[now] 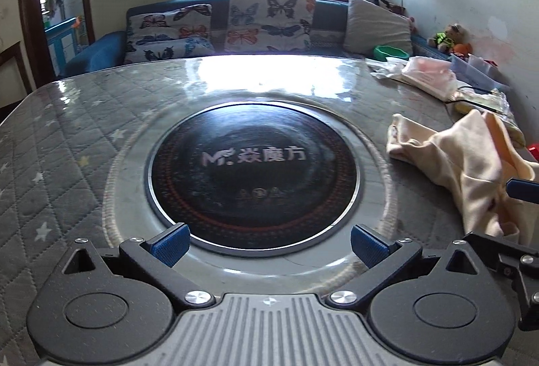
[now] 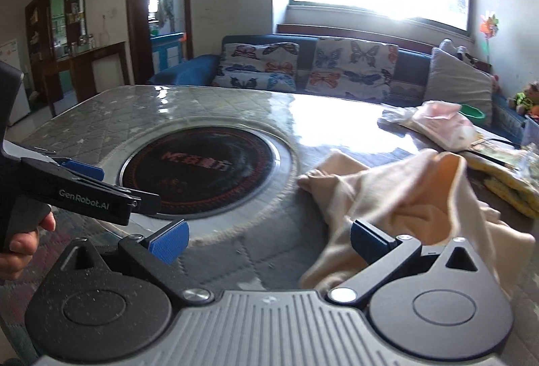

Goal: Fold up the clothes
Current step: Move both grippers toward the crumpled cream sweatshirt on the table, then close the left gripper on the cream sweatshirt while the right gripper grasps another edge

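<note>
A cream garment [image 1: 465,163] lies crumpled on the right side of the table. In the right wrist view this garment [image 2: 404,197] is bunched up around and beyond my right finger. My right gripper [image 2: 269,244] is open, its blue pads far apart, and the cloth sits against the right one. My left gripper [image 1: 269,244] is open over the round cooktop with nothing between its pads. The right wrist view shows the left gripper [image 2: 129,185] from the side at far left, held by a hand [image 2: 20,244].
A black round induction cooktop [image 1: 252,177] is set in the middle of the grey quilted table [image 1: 67,147] under a glossy clear sheet. Pink bags and papers [image 1: 427,72] and a yellow item [image 2: 505,184] crowd the far right. A blue sofa with butterfly cushions [image 1: 269,22] stands behind.
</note>
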{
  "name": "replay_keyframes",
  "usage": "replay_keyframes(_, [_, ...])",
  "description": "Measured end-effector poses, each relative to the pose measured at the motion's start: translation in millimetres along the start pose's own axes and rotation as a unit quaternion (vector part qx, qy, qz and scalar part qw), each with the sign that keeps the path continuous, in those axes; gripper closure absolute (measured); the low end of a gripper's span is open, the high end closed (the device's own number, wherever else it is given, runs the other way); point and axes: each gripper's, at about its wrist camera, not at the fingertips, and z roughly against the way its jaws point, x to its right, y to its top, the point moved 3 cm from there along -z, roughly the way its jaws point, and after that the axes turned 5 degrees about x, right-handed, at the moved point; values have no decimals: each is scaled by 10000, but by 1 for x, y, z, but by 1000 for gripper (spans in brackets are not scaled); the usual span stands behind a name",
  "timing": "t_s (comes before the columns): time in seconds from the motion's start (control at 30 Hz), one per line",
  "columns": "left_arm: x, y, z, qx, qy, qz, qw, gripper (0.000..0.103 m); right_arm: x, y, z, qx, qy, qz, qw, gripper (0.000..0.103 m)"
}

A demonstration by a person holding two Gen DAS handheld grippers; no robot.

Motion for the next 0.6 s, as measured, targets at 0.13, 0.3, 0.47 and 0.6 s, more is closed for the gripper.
replay_keyframes(0.13, [17, 3, -1, -66, -170, -126, 9998, 0, 11, -2, 10, 53, -156, -91, 9998, 0])
replay_keyframes(0.3, [39, 9, -3, -108, -363, -295, 9988, 0, 27, -4, 21, 115, -389, -225, 9989, 0])
replay_keyframes(0.47, [59, 15, -4, -142, -566, -431, 9974, 0, 41, -5, 27, 162, -579, -364, 9975, 1])
replay_keyframes(0.6, [76, 20, -5, -124, -708, -605, 9956, 0, 51, -7, 32, 196, -699, -453, 9963, 1])
